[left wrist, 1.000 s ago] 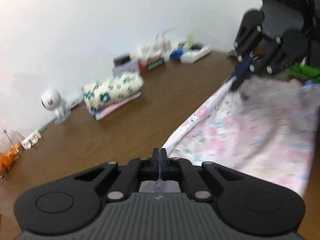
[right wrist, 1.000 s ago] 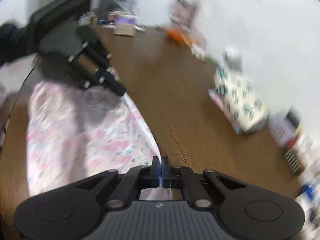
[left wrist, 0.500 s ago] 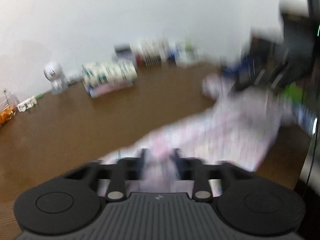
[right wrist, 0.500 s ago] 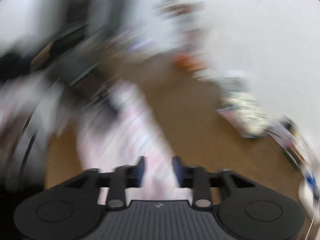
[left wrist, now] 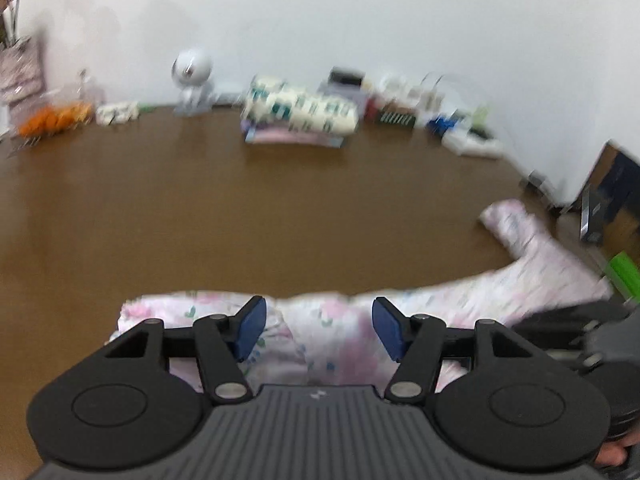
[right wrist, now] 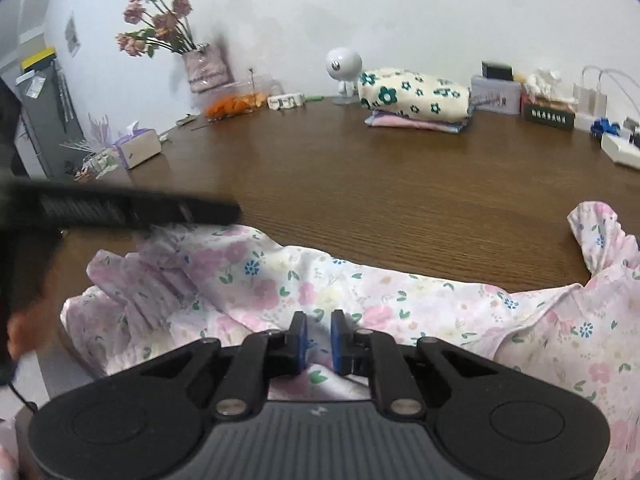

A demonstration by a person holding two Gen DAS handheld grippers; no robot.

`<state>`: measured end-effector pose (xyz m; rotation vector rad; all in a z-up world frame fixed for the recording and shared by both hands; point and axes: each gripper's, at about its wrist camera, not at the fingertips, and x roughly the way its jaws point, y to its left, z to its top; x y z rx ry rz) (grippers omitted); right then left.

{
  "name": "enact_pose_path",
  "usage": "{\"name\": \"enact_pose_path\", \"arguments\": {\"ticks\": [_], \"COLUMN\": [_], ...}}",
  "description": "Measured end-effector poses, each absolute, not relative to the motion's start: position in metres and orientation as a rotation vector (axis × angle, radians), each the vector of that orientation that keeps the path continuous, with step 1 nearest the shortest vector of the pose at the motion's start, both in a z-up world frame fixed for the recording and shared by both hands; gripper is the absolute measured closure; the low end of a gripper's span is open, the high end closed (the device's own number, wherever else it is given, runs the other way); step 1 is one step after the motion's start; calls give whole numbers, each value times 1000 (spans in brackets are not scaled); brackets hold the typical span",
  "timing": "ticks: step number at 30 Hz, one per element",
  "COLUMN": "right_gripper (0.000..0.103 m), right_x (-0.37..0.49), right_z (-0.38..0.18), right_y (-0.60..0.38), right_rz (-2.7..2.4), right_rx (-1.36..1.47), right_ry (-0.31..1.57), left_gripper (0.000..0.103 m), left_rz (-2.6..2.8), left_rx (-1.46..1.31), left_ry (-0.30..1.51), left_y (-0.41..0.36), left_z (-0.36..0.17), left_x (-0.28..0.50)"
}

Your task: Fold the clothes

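Note:
A pink floral garment point(right wrist: 360, 292) lies spread and rumpled along the near edge of the brown table point(right wrist: 380, 200). One sleeve sticks out at the right point(left wrist: 516, 224). My left gripper point(left wrist: 318, 320) hovers open over the garment's left end point(left wrist: 328, 332), its blue pads wide apart and nothing pinched. My right gripper point(right wrist: 318, 334) is low over the middle of the garment and its jaws are closing. A narrow gap remains, with cloth showing in it. The left tool's dark body point(right wrist: 120, 208) crosses the right wrist view at the left.
A folded stack of clothes point(right wrist: 416, 100) sits at the back by the wall, next to a white round-headed figure point(right wrist: 344, 68). A vase of flowers point(right wrist: 204, 64), oranges point(right wrist: 236, 102) and a tissue box point(right wrist: 138, 146) stand back left. Small boxes point(right wrist: 548, 110) stand back right.
Both grippers were shut on the garment's edge and let it go. Both views rolled level and sank toward the cloth. The left jaws opened wide; the right opened, then narrowed.

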<state>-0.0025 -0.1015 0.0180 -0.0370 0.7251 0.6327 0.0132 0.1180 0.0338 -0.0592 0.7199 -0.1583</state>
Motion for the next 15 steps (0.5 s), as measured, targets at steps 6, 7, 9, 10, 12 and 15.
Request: {"name": "enact_pose_path", "arguments": {"ticks": [6,7,9,10,12,15], "right_gripper": [80,76,75,75,75,74], "right_x": [-5,4,13,18,16,12], "right_z": [32,31,25,19,15,12], "right_y": [-126,-125,-125,-127,-131,-130], "right_rz": [603,575,521,508,514,520], "right_rx": [108,105,72,73,71,32], "right_ry": [656,656,708,745,739,721], "left_gripper": [43,43,42,42,44,39], "left_rz": [-58,-48,-33,-24,-1,18], "left_rx": [1,12,38,37,16,-61], "left_ry": [713,712,711,721,736,648], "left_y": [111,109,107,108,109,108], "left_z": [13,12,11,13,22,48], "left_x": [-15,-16,-17,-16,-17,-33]}}
